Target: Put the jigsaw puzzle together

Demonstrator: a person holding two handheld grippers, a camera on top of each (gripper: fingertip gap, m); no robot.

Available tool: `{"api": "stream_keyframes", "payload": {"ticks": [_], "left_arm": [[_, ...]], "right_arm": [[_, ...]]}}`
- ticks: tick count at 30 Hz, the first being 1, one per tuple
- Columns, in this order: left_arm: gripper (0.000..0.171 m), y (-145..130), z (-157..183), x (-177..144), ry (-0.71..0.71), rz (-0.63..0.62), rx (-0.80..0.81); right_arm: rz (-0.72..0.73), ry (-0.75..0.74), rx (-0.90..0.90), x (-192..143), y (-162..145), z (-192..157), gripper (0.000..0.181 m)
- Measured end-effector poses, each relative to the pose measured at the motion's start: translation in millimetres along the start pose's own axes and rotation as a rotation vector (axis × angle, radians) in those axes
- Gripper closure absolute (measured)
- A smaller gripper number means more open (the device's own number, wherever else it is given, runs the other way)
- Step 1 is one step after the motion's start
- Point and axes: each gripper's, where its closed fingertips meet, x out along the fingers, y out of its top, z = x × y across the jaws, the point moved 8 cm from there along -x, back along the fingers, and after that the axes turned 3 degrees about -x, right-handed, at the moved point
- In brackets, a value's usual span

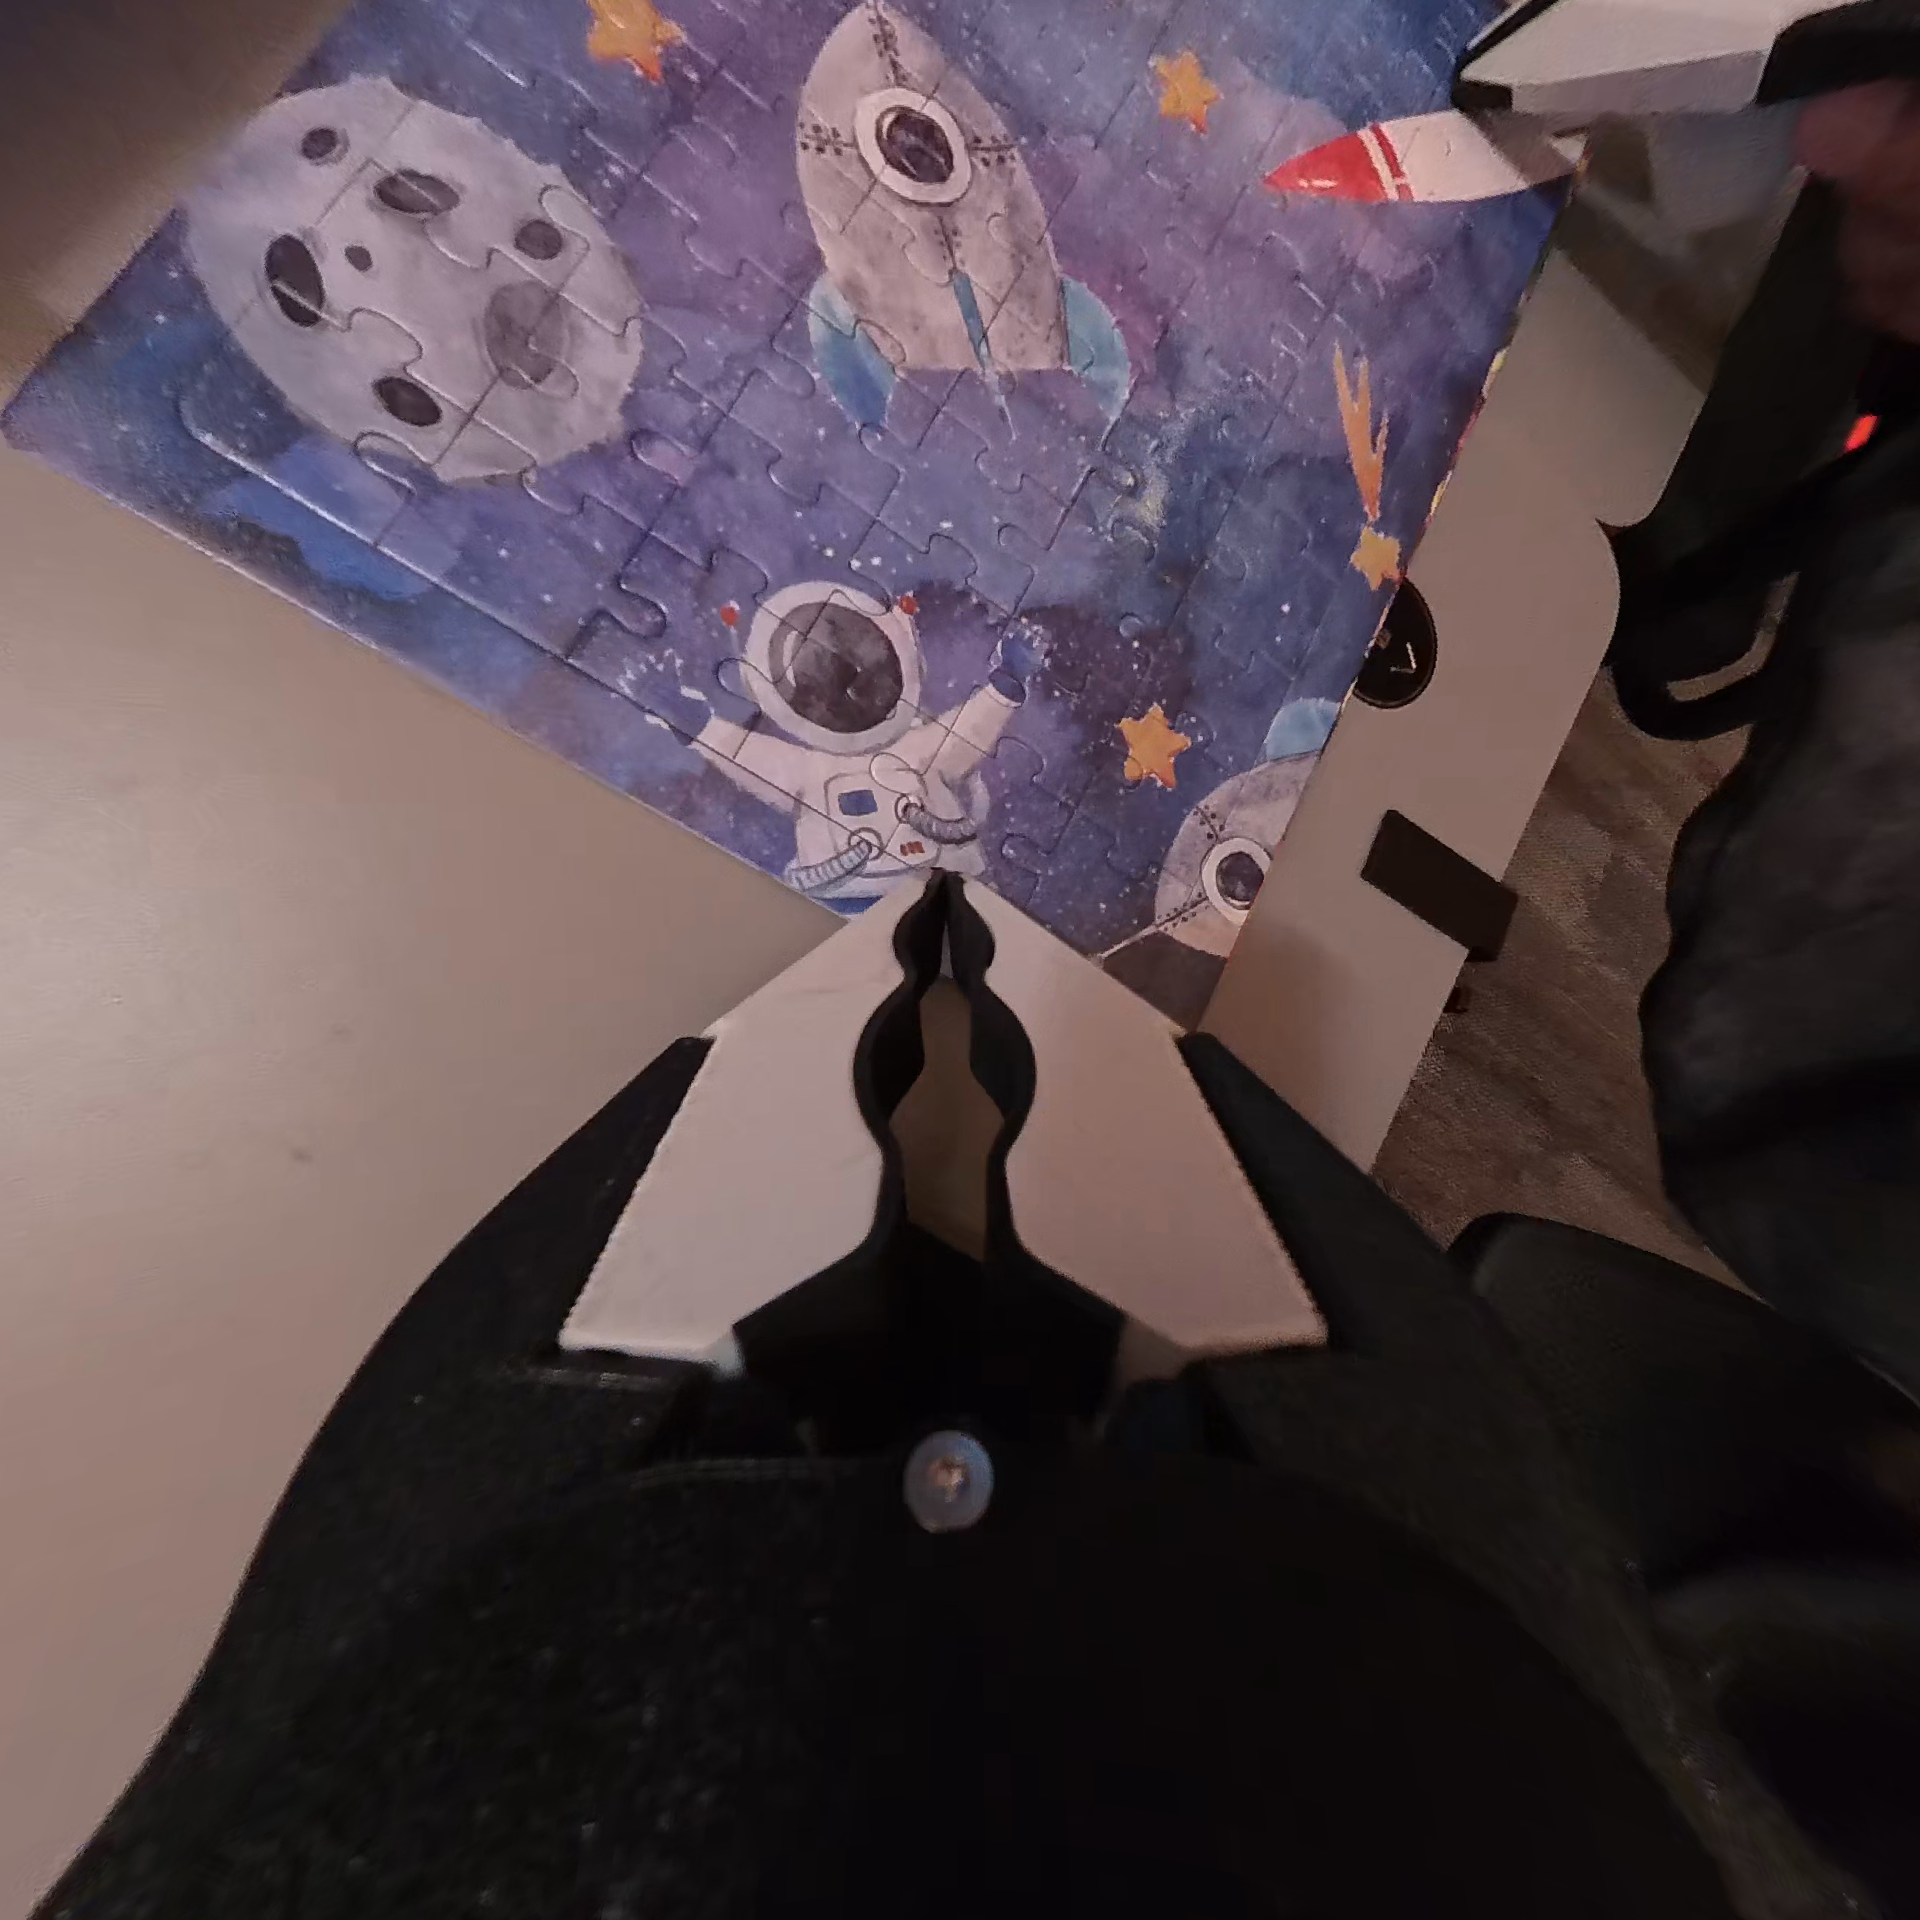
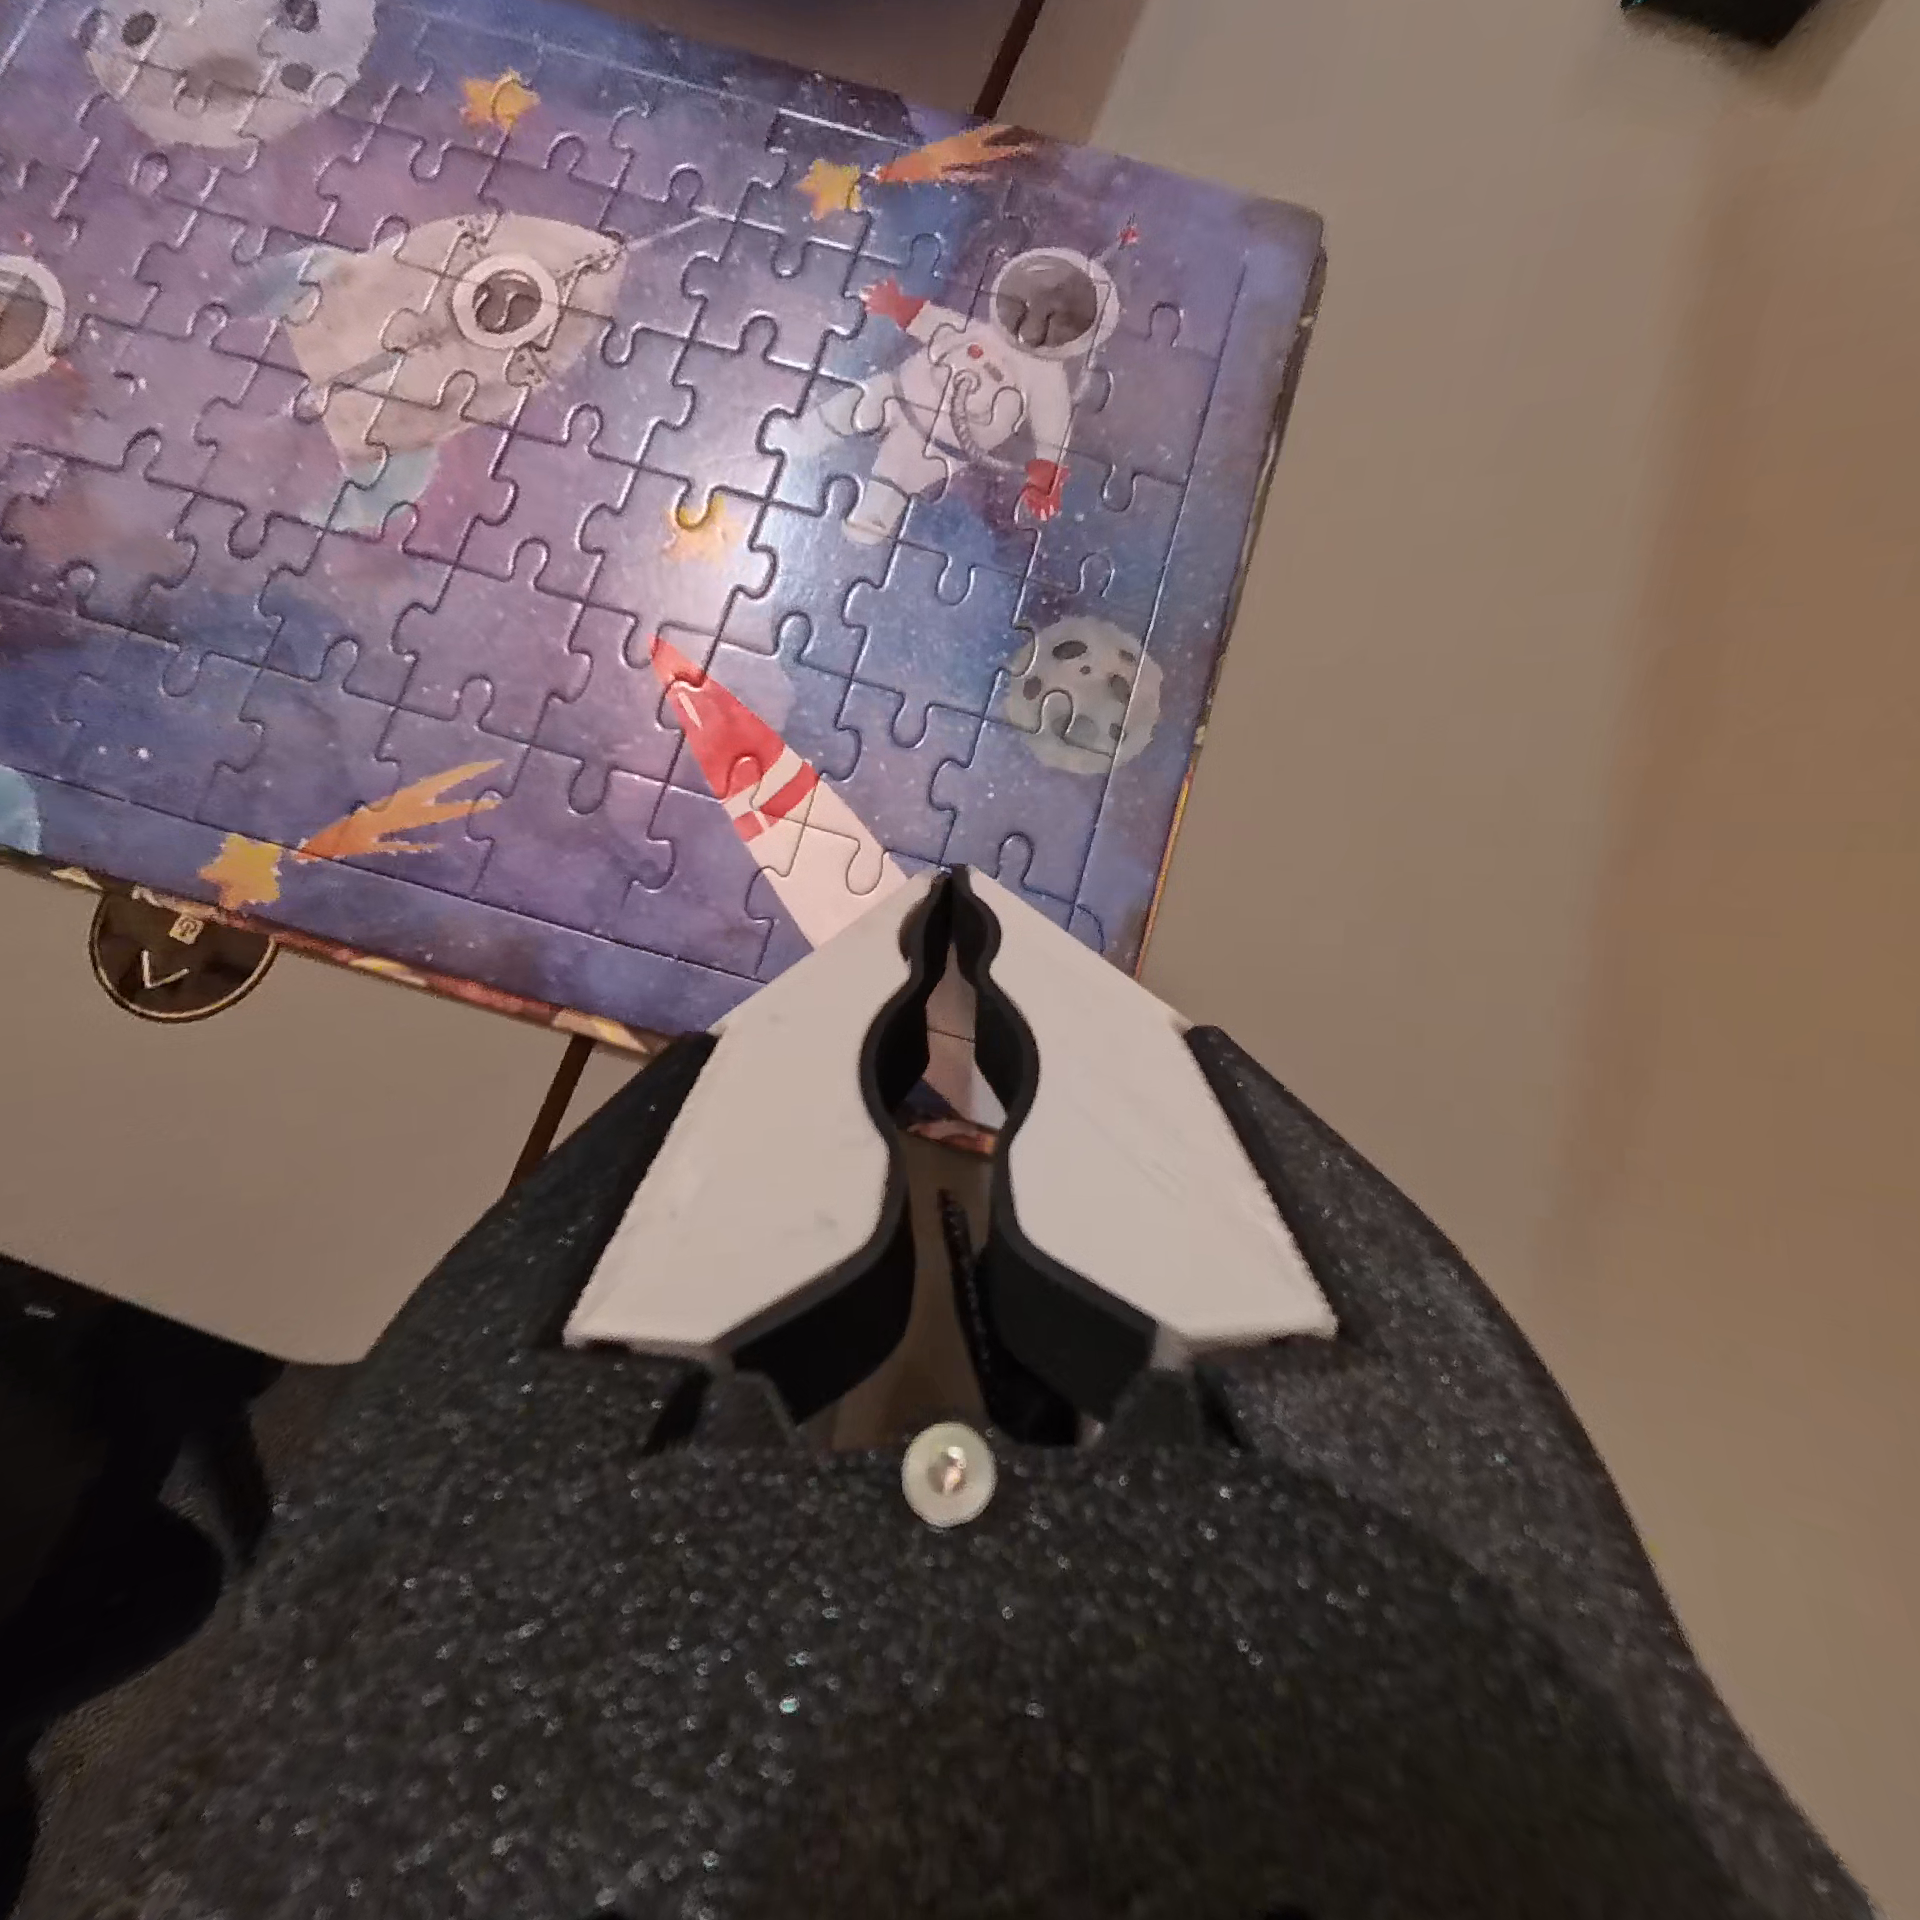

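Observation:
The jigsaw puzzle (image 1: 790, 416) is a purple-blue space picture with a moon, rockets and astronauts. It lies flat on a beige table (image 1: 260, 1039), its pieces joined. It also shows in the right wrist view (image 2: 623, 499), seated in a raised frame with a thick edge. My left gripper (image 1: 943, 883) is shut and empty, its tips at the puzzle's near edge beside an astronaut. My right gripper (image 2: 951, 881) is shut and empty, its tips over the near edge at the red and white rocket (image 2: 769, 779).
A white cardboard flap (image 1: 1455, 727) with a round black sticker (image 1: 1397, 655) juts from the puzzle's right side past the table edge. Dark clothing (image 1: 1808, 779) and grey carpet (image 1: 1538, 1091) lie to the right. The sticker also shows in the right wrist view (image 2: 177, 961).

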Motion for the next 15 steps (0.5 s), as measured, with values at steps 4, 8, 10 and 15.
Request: {"api": "stream_keyframes", "payload": {"ticks": [4,8,10,15], "left_arm": [[0.171,0,5,0,-0.032,-0.024,0.013],[0.171,1,4,3,-0.056,-0.023,0.008],[0.171,1,4,3,-0.058,-0.025,0.017],[0.17,6,9,-24,-0.058,0.136,0.035]], "right_arm": [[-0.006,0.02,0.024,0,0,4,0.181],[-0.014,0.01,0.041,-2,-2,4,0.181],[-0.008,0.006,0.049,-2,-3,4,0.181],[0.036,-0.072,0.02,-16,10,-6,0.181]]}}
